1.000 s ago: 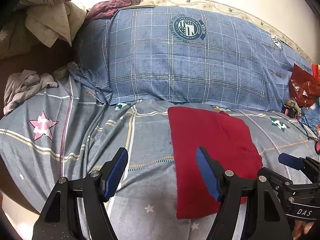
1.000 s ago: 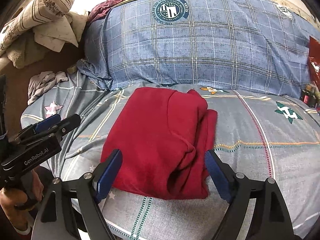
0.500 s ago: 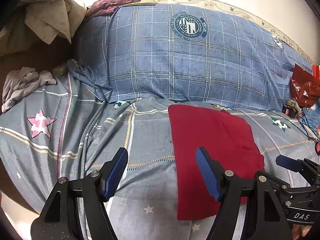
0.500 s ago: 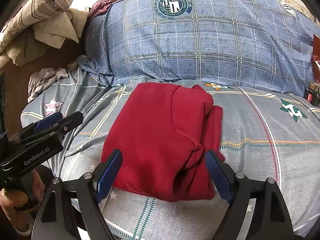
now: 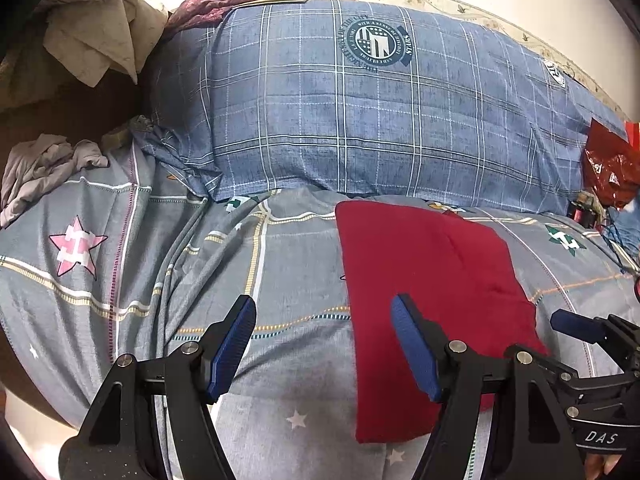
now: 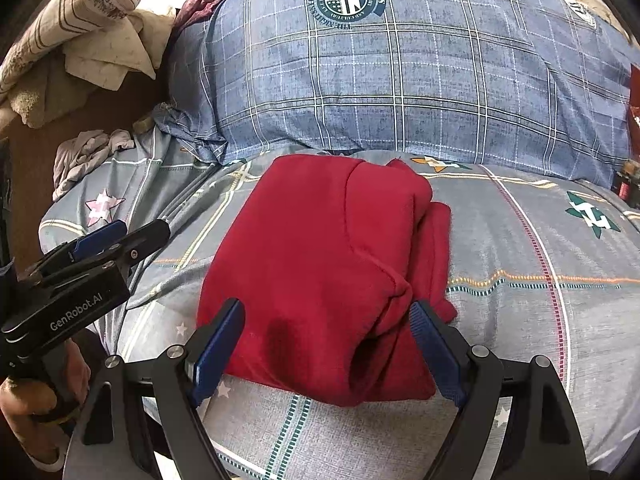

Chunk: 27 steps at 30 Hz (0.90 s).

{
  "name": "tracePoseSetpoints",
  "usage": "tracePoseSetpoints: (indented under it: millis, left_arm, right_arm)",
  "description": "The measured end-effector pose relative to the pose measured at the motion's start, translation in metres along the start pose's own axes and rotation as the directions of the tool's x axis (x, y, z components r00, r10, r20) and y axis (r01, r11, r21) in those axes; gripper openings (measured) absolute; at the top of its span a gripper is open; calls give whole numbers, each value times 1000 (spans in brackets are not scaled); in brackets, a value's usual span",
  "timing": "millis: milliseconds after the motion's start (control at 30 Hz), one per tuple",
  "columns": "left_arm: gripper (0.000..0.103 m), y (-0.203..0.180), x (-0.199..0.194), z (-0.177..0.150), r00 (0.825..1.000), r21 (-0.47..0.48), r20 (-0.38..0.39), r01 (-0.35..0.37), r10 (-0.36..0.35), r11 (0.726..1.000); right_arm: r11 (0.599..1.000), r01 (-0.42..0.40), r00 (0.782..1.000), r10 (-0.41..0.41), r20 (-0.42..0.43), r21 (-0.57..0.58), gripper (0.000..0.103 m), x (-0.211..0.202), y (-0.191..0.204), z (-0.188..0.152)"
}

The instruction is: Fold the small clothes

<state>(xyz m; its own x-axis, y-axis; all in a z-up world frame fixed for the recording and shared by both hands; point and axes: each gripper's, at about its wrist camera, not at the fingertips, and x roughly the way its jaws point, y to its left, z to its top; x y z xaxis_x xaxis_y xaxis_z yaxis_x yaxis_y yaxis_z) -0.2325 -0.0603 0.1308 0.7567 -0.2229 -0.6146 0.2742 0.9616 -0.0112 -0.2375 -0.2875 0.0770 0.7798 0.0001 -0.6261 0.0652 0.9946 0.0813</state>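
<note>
A folded red garment point(image 6: 328, 264) lies flat on the grey patterned bed sheet point(image 6: 520, 300); it also shows in the left wrist view point(image 5: 424, 280). My right gripper point(image 6: 326, 340) is open and empty, its jaws spread over the garment's near edge. My left gripper point(image 5: 322, 344) is open and empty, hovering over the sheet at the garment's left edge. The left gripper also appears at the left of the right wrist view point(image 6: 104, 240), and the right gripper at the right of the left wrist view point(image 5: 576, 326).
A large blue plaid pillow point(image 5: 360, 120) lies behind the garment. A crumpled grey cloth point(image 5: 36, 168) lies at the far left. Beige and striped bedding point(image 6: 80, 20) is piled at the back left. A red plastic bag point(image 5: 608, 168) sits at the right.
Both grippers have shifted slightly over the bed and stayed open. The red garment lies as before.
</note>
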Motion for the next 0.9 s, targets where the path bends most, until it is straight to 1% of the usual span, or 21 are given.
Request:
tracePoseSetpoints:
  millis: [433,700,800,900]
  left_arm:
    - [70,-5,4,3,1000,2,-9,5,-5,1000]
    - [70,-4,11,3,1000,9,-6,-4,4,1000]
    - [70,4,21,5,1000,-8,-27,3,-3,1000]
    - [70,19,34,12,999,-47,-39,-1,-1,999]
  right_arm:
    - [1000,-4,1000,4,-7,2,86,4,2,1]
    - [1000,-7,1000,7,-14,-3,86,7,5,0]
    - [1000,-4,1000,4,-16,3,86,10,1,1]
    - [999,30,1000,-30,-9,15,86,10,-16,6]
